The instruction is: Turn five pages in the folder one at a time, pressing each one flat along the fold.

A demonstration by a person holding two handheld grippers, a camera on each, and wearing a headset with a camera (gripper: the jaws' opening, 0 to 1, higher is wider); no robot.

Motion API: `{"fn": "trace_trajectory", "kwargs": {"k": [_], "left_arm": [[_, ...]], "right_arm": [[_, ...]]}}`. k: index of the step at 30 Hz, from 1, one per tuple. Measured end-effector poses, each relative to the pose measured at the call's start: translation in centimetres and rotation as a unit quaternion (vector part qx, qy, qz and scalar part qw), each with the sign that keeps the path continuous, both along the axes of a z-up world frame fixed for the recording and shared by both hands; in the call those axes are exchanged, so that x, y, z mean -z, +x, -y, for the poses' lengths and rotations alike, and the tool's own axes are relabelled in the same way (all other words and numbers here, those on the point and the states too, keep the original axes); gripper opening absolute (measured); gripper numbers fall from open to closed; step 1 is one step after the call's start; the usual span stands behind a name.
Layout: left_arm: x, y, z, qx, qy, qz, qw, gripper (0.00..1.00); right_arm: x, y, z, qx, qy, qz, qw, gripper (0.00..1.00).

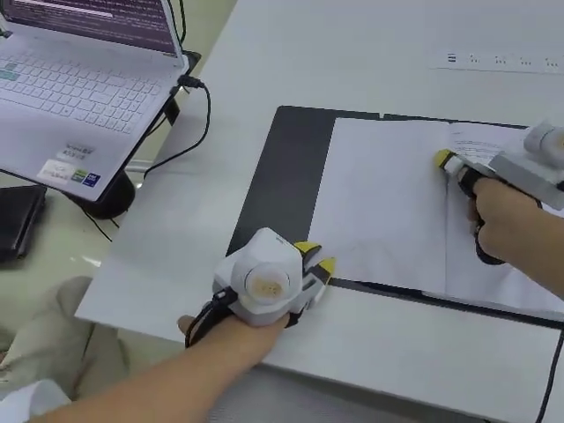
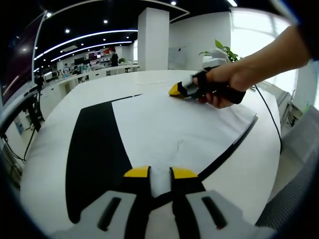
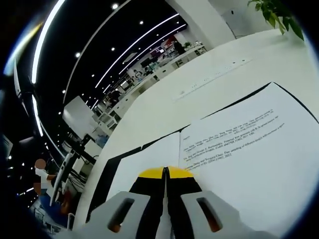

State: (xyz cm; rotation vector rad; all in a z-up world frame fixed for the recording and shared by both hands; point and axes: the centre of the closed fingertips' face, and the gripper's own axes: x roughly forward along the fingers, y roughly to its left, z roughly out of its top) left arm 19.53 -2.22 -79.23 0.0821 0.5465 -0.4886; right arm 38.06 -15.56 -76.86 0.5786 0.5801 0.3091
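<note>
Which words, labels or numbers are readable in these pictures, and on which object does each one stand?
No text is clear enough to quote.
Laptop screen: lines of text, blurred.
Stickers on the laptop's palm rest: too small to read.
Printed page in the folder: a few lines, too small to read.
White strip at the table's far edge: small marks, unreadable.

We're working at a white table [image 1: 370, 53], laptop [image 1: 79, 79] glowing off to one side, and we're looking out over an open office: light strips [image 2: 84, 37] running across a dark ceiling [image 2: 114, 15], a white pillar [image 2: 153, 40], a plant [image 2: 222, 50] sitting by bright windows [image 2: 256, 30].
</note>
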Motion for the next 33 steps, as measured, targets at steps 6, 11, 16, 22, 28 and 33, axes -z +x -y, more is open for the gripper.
{"fn": "trace_trajectory", "kwargs": {"k": [6,11,16,22,28,33], "left_arm": [[0.0,0.0,0.1,0.000,0.000,0.001,1.0000,0.13],[-0.1,0.1,0.1,0.000,-0.001,0.002,1.0000,0.13],[-0.1,0.2,0.2,0.000,-0.002,0.003,1.0000,0.13],[-0.2,0.2,0.2,0.000,-0.002,0.003,1.0000,0.13],[-0.2,0.2,0.3,0.000,-0.003,0.004,1.0000,0.13],[-0.2,0.2,0.3,-0.001,-0.002,0.004,1.0000,0.13]], "right_arm": [[0.5,3.5,0.3,0.016,0.013,0.000,0.9998,0.00],[1.0,6.3,1.0,0.027,0.016,0.005,0.9995,0.00],[1.2,8.1,1.5,0.032,0.014,0.005,0.9994,0.00],[1.4,8.7,1.7,0.026,0.006,0.015,0.9995,0.00],[1.3,6.7,1.4,0.005,0.006,0.026,0.9996,0.00],[1.1,4.6,1.2,-0.009,0.011,0.030,0.9995,0.00]]}}
